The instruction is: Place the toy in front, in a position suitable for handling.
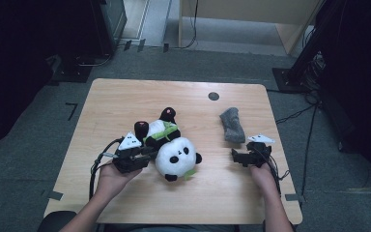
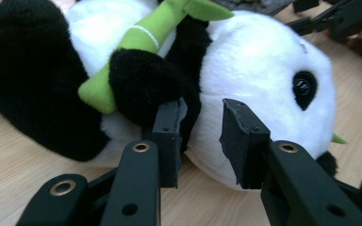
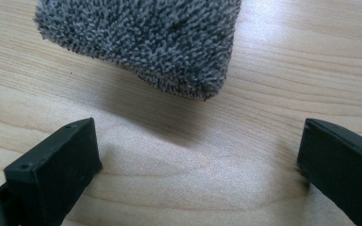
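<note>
A person's left hand (image 1: 110, 178) is holding the left gripper (image 1: 145, 153) at the near left of the light wooden table (image 1: 125, 94), its jaws pointing right toward a black-and-white plush panda toy (image 1: 171, 145) that is lying on its back near the table's middle; in the left gripper view the left gripper (image 2: 200, 127) is standing narrowly parted, a small gap showing between the two black pads, with the left pad pressing against the panda's black arm and the right pad lying against the white fur of its head; nothing is sitting clamped between them; the plush panda (image 2: 245, 70) is hugging a green felt bamboo stalk (image 2: 136, 44) across its chest. Further right, a grey shaggy cloth (image 1: 232, 124) is lying on the table, well apart from the panda; just near of it the person's right hand (image 1: 262, 175) is holding the right gripper (image 1: 236, 155); in the right gripper view the right gripper (image 3: 198, 155) is spread wide, hovering low over bare wood, with the grey cloth (image 3: 146, 42) lying just beyond its tips and touching neither pad.
</note>
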A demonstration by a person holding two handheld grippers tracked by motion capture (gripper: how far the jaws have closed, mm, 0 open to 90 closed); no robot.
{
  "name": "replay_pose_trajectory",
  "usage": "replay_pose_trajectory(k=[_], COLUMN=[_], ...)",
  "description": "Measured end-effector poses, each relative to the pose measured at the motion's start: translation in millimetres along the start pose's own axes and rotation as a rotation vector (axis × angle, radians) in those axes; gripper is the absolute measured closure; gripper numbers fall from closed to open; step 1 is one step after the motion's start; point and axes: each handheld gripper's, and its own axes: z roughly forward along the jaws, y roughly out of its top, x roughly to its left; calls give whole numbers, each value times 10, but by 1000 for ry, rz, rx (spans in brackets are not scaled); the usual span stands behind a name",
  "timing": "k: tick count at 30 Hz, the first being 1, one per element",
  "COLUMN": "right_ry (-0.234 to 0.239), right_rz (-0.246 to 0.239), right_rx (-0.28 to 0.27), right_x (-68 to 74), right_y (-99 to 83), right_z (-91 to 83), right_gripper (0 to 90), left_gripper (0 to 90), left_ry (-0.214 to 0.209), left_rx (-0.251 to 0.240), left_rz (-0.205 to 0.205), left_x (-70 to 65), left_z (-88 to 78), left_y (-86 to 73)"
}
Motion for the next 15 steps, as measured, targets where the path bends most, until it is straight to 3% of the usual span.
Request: replay_pose_trajectory(k=[10, 15], right_ry=[0, 1], right_rz=[-1, 0], right_rx=[-1, 0], right_x=[8, 12], right_y=[-2, -2], right_z=[-1, -2], right_gripper=[0, 0], left_gripper=[611, 596], left_ry=[48, 34], left_rx=[6, -3], left_rz=[-58, -70], left_x=[221, 274], left_z=[36, 57], left_y=[-6, 16])
